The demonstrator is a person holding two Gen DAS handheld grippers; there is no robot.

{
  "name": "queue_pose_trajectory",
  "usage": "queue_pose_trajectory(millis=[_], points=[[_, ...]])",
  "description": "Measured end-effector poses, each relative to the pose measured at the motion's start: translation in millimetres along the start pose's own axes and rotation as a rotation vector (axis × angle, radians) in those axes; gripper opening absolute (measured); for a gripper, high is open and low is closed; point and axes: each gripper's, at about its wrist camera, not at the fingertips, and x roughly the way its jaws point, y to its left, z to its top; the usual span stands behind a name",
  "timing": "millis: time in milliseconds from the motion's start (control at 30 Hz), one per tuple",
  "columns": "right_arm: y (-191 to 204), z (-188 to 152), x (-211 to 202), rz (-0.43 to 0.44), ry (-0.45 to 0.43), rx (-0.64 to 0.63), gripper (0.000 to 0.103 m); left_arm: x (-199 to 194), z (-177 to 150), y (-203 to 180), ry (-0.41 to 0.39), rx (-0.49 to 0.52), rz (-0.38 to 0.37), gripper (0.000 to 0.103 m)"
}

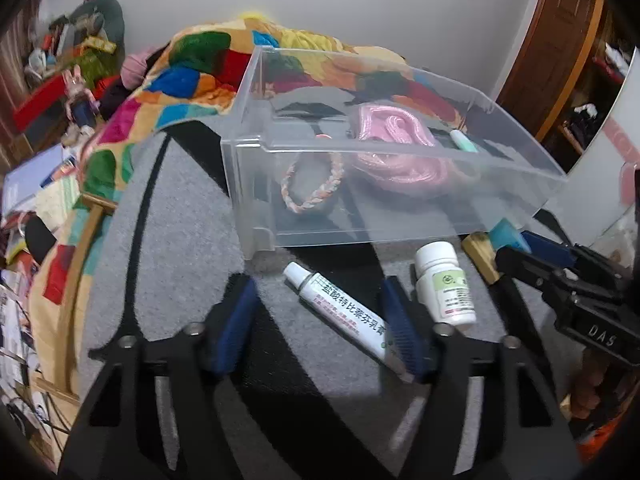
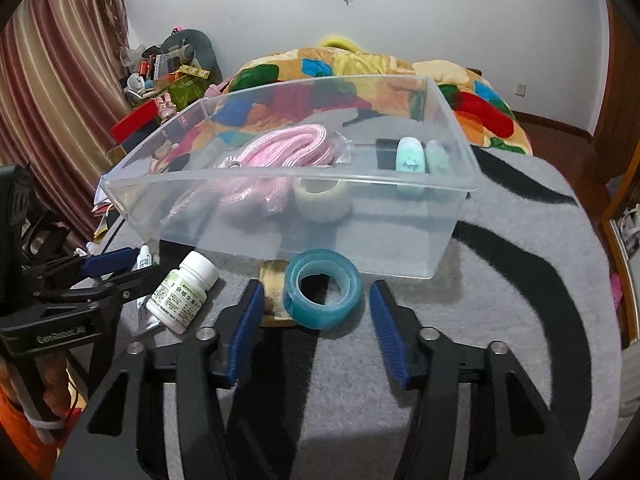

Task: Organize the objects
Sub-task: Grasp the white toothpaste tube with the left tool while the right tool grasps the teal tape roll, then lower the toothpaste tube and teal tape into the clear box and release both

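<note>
White ointment tube (image 1: 344, 314) lies flat, cap toward clear bin (image 1: 256, 184).

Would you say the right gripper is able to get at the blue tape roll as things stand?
Probably yes: the right gripper is open, and the blue tape roll stands just ahead between its fingers. Only a brown item leans behind it; nothing blocks the approach.

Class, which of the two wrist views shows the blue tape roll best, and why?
The right wrist view: the blue tape roll stands whole between the open right tool's fingers. The left wrist view shows only a blue sliver beyond the right tool.
</note>
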Motion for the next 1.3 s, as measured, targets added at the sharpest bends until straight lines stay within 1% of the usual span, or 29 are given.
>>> queue_pose_trajectory(millis=[33, 100, 167, 200, 233, 267, 300, 333, 567, 667, 800, 933, 1033, 1133, 1200, 1300], points=[[1, 0, 1, 0.000, 0.001, 0.000, 0.041, -1, -2, -1, -0.008, 0.009, 0.006, 0.051], [1, -1, -1, -0.006, -0.007, 0.000, 0.037, -3, -5, -3, -0.017, 0.025, 0.005, 0.045], [1, -2, -3, -0.002, -0.012, 0.002, 0.037, -7, -10, -5, -0.025, 0.041, -0.019, 0.042], [1, -3, -4, -0.002, -0.015, 0.002, 0.037, -9, -13, -6, -0.030, 0.053, -0.019, 0.038], [2, -4, -5, -0.005, -0.017, -0.004, 0.037, -10, -15, -9, -0.035, 0.071, -0.017, 0.032], [3, -4, -5, -0.009, -0.020, -0.007, 0.037, -11, -17, -10, -0.038, 0.083, -0.015, 0.029], [4, -6, -8, -0.015, -0.027, -0.013, 0.037, -12, -18, -11, -0.040, 0.092, -0.013, 0.020], [6, -7, -10, -0.017, -0.032, -0.019, 0.037, -13, -19, -12, -0.041, 0.099, -0.014, 0.016], [10, -12, -32, -0.043, -0.083, -0.050, 0.037, -26, -25, -3, -0.068, 0.091, -0.025, 0.016], [12, -10, -42, -0.043, -0.103, -0.059, 0.037, -41, -25, -1, -0.104, 0.092, -0.028, 0.016], [18, 0, -57, -0.033, -0.152, -0.065, 0.037, -66, -18, 1, -0.166, 0.091, -0.033, 0.016], [23, 14, -69, -0.024, -0.201, -0.078, 0.037, -88, -4, 4, -0.226, 0.077, -0.052, 0.016], [28, 28, -75, -0.024, -0.232, -0.092, 0.037, -95, 10, 6, -0.259, 0.069, -0.059, 0.016], [34, 43, -77, -0.027, -0.263, -0.109, 0.037, -93, 25, 8, -0.266, 0.054, -0.069, 0.016], [37, 52, -75, -0.022, -0.274, -0.112, 0.037, -88, 36, 8, -0.262, 0.054, -0.058, 0.016], [39, 64, -70, -0.006, -0.276, -0.114, 0.037, -80, 48, 8, -0.248, 0.057, -0.066, 0.016]])
